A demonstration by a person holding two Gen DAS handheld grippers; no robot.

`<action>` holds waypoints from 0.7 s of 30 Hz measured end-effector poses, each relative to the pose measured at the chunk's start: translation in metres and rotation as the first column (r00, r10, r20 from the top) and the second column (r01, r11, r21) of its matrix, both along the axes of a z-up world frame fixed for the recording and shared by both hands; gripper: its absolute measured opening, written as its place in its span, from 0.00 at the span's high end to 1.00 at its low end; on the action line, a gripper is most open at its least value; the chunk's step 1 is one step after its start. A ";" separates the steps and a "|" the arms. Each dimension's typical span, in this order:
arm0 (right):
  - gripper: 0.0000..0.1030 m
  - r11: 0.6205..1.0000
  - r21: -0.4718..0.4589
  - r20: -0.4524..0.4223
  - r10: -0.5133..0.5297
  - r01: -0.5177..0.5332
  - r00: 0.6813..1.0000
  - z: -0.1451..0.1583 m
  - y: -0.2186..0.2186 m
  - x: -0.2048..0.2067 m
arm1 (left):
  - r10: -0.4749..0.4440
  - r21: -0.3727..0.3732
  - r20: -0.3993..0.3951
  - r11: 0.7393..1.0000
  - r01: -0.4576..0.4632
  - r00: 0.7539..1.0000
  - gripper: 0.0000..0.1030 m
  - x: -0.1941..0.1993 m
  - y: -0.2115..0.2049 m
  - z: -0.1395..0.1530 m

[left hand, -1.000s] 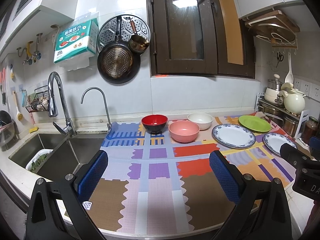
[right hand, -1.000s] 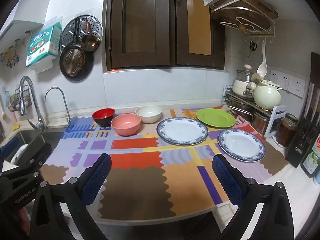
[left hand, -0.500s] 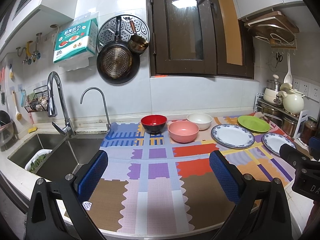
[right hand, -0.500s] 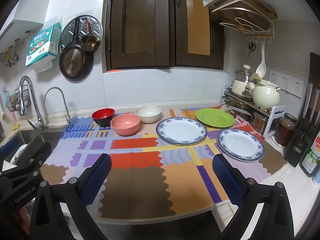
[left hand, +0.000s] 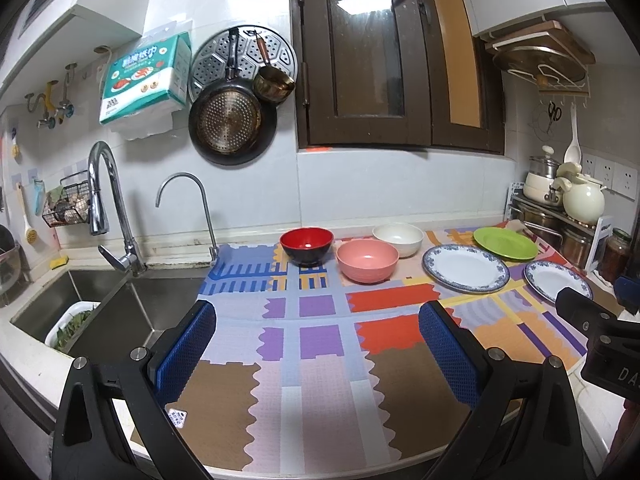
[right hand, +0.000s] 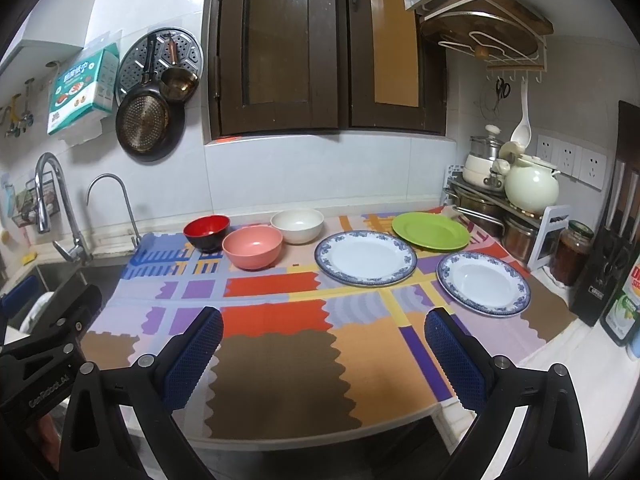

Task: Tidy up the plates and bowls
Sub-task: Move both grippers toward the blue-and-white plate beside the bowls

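Note:
At the back of a patchwork mat (left hand: pixel 316 344) stand a red-and-black bowl (left hand: pixel 307 245), a pink bowl (left hand: pixel 367 260) and a white bowl (left hand: pixel 398 238). To their right lie a blue-rimmed plate (left hand: pixel 466 268), a green plate (left hand: pixel 505 243) and a second blue-rimmed plate (left hand: pixel 556 285). They also show in the right wrist view: red bowl (right hand: pixel 207 232), pink bowl (right hand: pixel 252 246), white bowl (right hand: pixel 297 225), plates (right hand: pixel 366 257), (right hand: pixel 430 230), (right hand: pixel 483 282). My left gripper (left hand: pixel 316 340) and right gripper (right hand: pixel 322 344) are open and empty over the mat's near part, well short of the dishes.
A sink (left hand: pixel 80 308) with a basket of greens and two taps (left hand: pixel 108 208) lies left of the mat. A rack with pots and a kettle (right hand: pixel 530 184), a jar (right hand: pixel 570 252) and a knife block (right hand: pixel 612 260) stand on the right. Pans hang on the wall (left hand: pixel 232 120).
Both views have drifted very slightly; the dishes have not moved and both grippers stay open.

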State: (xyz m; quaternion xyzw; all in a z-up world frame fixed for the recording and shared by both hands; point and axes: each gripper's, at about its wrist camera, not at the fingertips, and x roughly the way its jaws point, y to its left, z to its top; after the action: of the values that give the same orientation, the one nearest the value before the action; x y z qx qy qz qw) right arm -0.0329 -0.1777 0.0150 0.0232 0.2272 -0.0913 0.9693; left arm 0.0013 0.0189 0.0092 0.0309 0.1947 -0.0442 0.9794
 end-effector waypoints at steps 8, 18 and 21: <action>0.01 0.999 0.024 -0.030 -0.029 0.029 0.999 -0.007 0.000 0.014 | -0.067 -0.004 -0.055 0.998 0.067 0.996 0.00 0.022 -0.007 -0.007; 0.01 0.998 0.008 -0.032 -0.059 0.059 0.998 -0.009 -0.032 0.050 | -0.086 0.000 -0.052 0.996 0.086 0.995 0.00 0.068 -0.052 -0.004; 0.01 0.998 0.011 -0.040 -0.059 0.060 0.997 -0.007 -0.050 0.072 | -0.090 0.010 -0.051 0.996 0.090 0.995 0.00 0.088 -0.072 -0.004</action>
State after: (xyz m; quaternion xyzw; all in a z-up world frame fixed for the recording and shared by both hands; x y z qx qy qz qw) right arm 0.0394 -0.2278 0.0082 0.0340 0.2461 -0.1191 0.9613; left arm 0.0896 -0.0533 0.0055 0.0445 0.2179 -0.0879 0.9710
